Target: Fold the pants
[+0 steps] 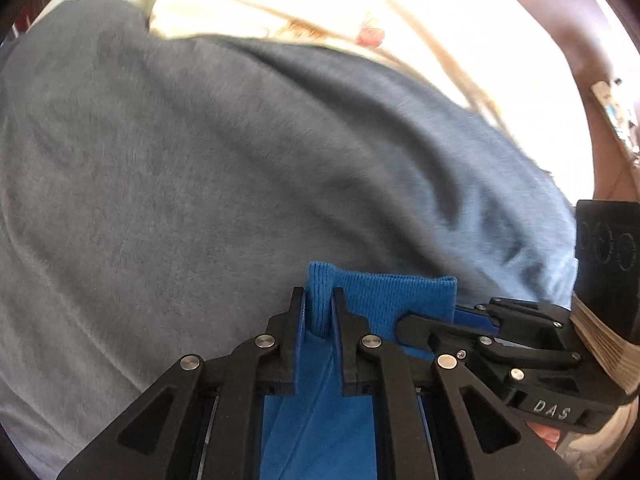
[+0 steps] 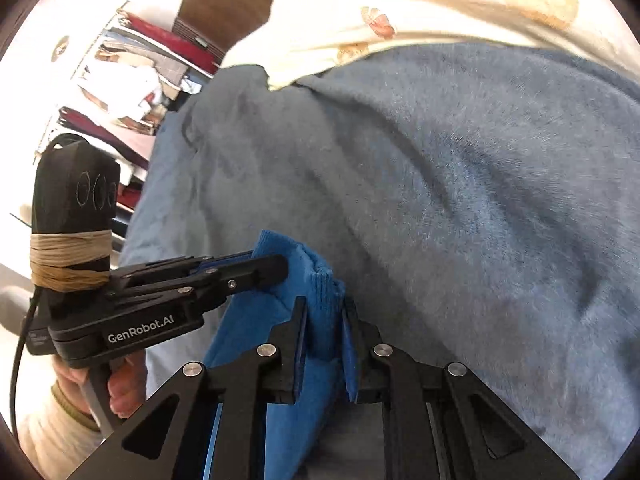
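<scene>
1. Bright blue pants (image 1: pixel 320 380), ribbed knit cuff (image 1: pixel 384 296) raised, bunched over a grey-blue fleecy blanket (image 1: pixel 200 168); long axis not clear from these views.
2. Left gripper (image 1: pixel 319 312) clamped on a fold of the ribbed cuff, black fingers (image 1: pixel 294 320) pressed together on it.
3. Right gripper (image 2: pixel 324 320) pinching the same cuff just beside the left, blue pads against the knit.
4. Cream floral sheet (image 2: pixel 400 0) beyond the blanket's far edge.
5. Shelves (image 2: pixel 132 68) of folded cloth off to the side, contents blurred.
</scene>
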Available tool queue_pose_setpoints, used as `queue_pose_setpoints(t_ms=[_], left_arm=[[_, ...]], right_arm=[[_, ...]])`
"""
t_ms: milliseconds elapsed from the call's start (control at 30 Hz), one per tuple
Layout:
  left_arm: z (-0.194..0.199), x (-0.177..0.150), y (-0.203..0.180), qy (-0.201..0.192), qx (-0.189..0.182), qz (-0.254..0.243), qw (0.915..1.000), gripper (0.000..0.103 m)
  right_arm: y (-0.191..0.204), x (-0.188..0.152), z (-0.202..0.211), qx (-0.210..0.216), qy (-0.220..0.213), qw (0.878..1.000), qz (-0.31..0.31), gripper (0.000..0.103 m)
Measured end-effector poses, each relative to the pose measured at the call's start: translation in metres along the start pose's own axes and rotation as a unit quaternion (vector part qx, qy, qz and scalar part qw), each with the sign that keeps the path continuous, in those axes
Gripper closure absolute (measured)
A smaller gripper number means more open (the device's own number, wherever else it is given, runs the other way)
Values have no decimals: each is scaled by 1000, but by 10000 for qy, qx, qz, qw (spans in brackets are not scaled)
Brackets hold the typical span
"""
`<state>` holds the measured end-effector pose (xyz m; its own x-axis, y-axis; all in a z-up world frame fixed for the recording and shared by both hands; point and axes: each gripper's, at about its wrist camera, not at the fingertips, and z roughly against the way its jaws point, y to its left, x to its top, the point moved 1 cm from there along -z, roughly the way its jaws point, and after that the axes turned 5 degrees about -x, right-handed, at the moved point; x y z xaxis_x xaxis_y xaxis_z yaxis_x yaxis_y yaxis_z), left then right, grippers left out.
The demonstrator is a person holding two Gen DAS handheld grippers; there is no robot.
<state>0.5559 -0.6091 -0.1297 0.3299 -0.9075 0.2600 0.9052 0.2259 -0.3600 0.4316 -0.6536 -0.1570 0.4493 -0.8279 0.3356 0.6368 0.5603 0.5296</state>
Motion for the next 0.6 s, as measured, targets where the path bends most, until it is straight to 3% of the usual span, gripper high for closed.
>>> queue_pose_setpoints(t_ms=[100, 167, 200, 233, 300, 333, 600], left_arm=[[-3, 2, 6, 63, 122, 73, 9999, 89], [12, 4, 3, -248, 364, 22, 9990, 85], [19, 5, -2, -440, 473, 10, 9979, 75], [32, 4, -3, -671, 545, 0, 9963, 67], [52, 1, -6, -897, 612, 27, 9941, 65], [62, -3, -7, -959, 633, 27, 9934, 65], [134, -82, -33, -1520, 1187, 429, 9803, 63]], right_arm=[[-3, 3, -14, -156, 143, 9998, 35, 87], [-2, 4, -20, -230, 213, 9995, 71, 86], [-2, 4, -22, -282, 250, 9992, 101, 84], [0, 6, -21, -381, 273, 9988, 158, 81], [1, 8, -13, -740, 121, 9969, 229, 64], [3, 10, -6, -928, -38, 9953, 256, 61], [32, 2, 52, -830, -436, 9919, 857, 54]])
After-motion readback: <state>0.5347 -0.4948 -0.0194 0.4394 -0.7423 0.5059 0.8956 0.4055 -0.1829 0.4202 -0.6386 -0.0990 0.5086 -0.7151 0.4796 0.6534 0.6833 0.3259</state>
